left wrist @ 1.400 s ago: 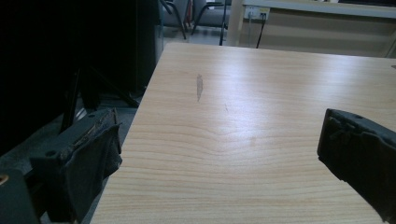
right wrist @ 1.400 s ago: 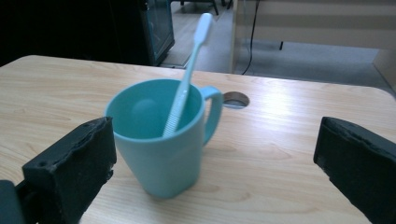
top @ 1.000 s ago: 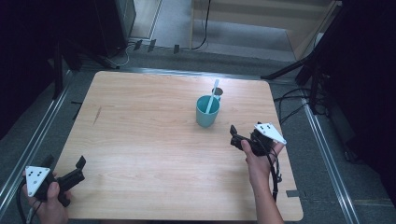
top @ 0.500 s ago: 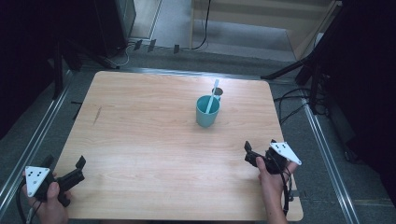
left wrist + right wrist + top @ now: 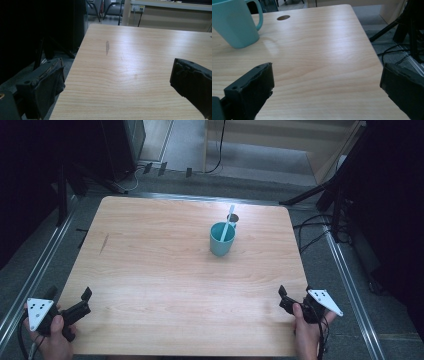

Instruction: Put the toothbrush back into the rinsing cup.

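Dark room all around, cables on the grey floor, and a pale wooden desk (image 5: 165,270) carrying very little: a teal mug (image 5: 222,239) well in from the far right corner, with a white straw (image 5: 228,220) leaning out of it over the far rim. Both claws sit at the near edge, well apart from that mug. The right gripper (image 5: 295,301) is at the near right corner, jaws spread wide and holding nothing; in the right gripper view the mug (image 5: 234,23) stands up and to the left, handle turned toward the far edge. The left gripper (image 5: 70,307) is at the near left corner, also wide open and empty. The risk, as I judge it: a reach from the right could catch the straw and tip the light mug over, or a jaw could clip the rim and push the mug toward the small round hole (image 5: 233,218) just behind it.
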{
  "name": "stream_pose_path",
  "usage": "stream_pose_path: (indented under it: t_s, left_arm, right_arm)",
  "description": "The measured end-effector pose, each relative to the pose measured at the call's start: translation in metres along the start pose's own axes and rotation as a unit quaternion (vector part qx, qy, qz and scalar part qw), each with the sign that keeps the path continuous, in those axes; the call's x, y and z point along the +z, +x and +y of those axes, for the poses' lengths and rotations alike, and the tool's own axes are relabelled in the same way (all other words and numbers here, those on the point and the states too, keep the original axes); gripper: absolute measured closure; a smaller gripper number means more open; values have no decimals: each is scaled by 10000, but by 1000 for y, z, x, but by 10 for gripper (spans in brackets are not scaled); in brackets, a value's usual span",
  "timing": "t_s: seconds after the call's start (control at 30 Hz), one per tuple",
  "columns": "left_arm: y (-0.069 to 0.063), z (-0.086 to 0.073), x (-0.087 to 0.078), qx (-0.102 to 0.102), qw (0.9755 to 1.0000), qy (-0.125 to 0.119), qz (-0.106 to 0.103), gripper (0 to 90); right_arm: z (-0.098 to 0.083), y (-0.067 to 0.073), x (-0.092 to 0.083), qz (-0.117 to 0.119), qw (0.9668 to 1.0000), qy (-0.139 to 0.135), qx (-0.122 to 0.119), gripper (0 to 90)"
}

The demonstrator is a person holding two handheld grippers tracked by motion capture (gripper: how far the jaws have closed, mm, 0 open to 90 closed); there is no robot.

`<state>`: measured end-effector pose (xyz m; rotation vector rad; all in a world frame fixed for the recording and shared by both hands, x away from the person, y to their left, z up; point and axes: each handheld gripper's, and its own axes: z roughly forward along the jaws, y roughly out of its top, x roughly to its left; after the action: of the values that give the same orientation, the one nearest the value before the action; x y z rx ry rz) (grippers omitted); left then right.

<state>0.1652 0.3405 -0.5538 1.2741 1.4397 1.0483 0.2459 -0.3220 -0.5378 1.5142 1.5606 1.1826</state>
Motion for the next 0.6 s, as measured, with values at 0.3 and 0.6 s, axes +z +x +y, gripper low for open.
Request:
stream_pose_path:
  t_s: [0.3, 0.6]
  left_arm:
    - [-1, 0, 0, 22, 10000, 3, 10, 0]
    - [0, 0, 1, 9, 10000, 26, 26, 0]
  right_arm:
    - [-11, -26, -19, -159, 9997, -3, 161, 0]
    - [-16, -41, -36, -135, 9998, 121, 58, 0]
